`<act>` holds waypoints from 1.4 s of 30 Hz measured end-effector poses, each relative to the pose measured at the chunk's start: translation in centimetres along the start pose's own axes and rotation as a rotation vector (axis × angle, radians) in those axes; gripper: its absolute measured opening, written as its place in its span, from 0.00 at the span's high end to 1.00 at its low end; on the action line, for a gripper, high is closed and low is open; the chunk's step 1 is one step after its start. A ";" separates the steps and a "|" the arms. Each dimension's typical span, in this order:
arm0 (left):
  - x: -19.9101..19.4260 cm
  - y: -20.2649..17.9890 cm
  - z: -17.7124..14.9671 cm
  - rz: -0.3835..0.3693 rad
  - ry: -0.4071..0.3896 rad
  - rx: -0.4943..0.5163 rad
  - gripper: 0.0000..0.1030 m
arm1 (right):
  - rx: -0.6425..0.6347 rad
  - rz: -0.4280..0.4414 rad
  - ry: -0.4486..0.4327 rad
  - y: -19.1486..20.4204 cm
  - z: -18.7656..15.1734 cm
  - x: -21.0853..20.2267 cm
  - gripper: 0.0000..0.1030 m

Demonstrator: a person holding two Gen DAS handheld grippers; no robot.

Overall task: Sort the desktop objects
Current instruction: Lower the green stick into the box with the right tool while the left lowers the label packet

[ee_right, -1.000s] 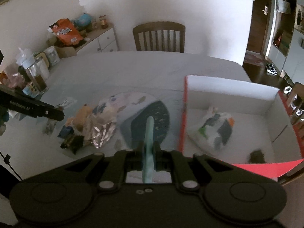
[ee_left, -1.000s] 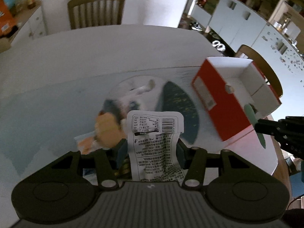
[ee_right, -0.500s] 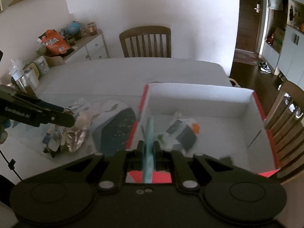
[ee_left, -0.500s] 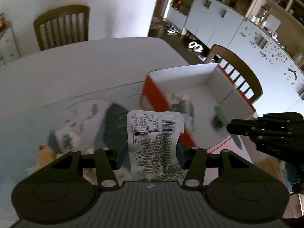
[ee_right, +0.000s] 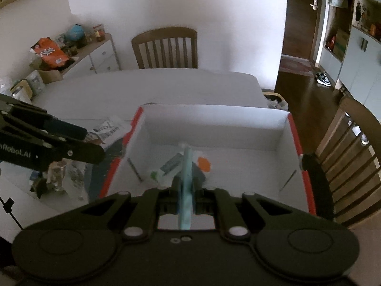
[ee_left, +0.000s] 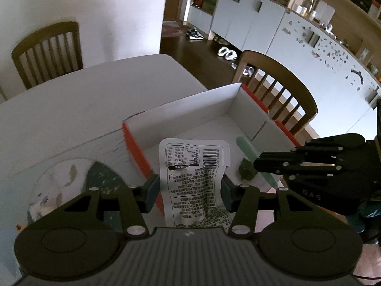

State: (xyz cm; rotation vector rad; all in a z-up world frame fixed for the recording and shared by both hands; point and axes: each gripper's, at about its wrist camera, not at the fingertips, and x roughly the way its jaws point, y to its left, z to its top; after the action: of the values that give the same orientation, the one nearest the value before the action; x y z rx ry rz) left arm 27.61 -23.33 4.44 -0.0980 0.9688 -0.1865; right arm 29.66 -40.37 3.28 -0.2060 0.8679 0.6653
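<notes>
My left gripper [ee_left: 189,189] is shut on a white snack packet [ee_left: 194,178] printed with a barcode, held over the near left corner of the red box [ee_left: 137,143]. My right gripper [ee_right: 185,187] is shut on a thin pale green stick [ee_right: 186,186], held above the red box [ee_right: 294,131] with white inside walls. In the box lie a white wrapper with orange and green marks [ee_right: 181,164] and a dark green clump [ee_left: 247,169]. The green stick also shows in the left wrist view [ee_left: 250,152].
A pile of wrappers and foil [ee_right: 57,176] lies on a round patterned mat [ee_left: 71,181] left of the box. Wooden chairs stand at the far side [ee_right: 164,47] and right of the table [ee_left: 276,93]. A sideboard with clutter [ee_right: 78,47] is at the back left.
Both grippers have moved right from the wrapper pile to above the red box, each keeping its hold. The box now fills the middle of both views.
</notes>
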 end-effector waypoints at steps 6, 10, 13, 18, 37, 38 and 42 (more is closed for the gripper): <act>2.7 -1.7 1.3 -0.002 0.026 0.041 0.50 | 0.007 -0.014 0.019 -1.9 0.7 1.3 0.92; 4.5 -2.4 1.7 0.001 0.050 0.077 0.50 | 0.021 -0.014 0.028 -3.1 1.1 2.2 0.92; 5.8 -3.3 2.0 0.001 0.064 0.146 0.50 | 0.032 -0.009 0.038 -3.8 1.2 3.0 0.92; 7.9 -4.7 2.2 -0.007 0.102 0.240 0.50 | 0.035 -0.020 0.064 -4.9 1.3 4.7 0.92; 14.5 -6.1 1.8 0.023 0.264 0.429 0.49 | 0.050 -0.036 0.188 -7.9 1.6 11.2 0.92; 14.7 -6.2 1.8 0.023 0.269 0.430 0.49 | 0.050 -0.034 0.197 -8.0 1.5 11.5 0.92; 15.7 -6.6 1.7 0.027 0.285 0.432 0.49 | 0.047 -0.032 0.221 -7.9 1.2 12.0 0.92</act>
State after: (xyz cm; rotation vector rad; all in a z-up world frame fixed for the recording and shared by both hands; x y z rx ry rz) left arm 36.94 -32.93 -6.23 0.3464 1.1915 -0.3885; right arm 40.88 -40.56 -5.82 -0.2536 1.0892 0.5989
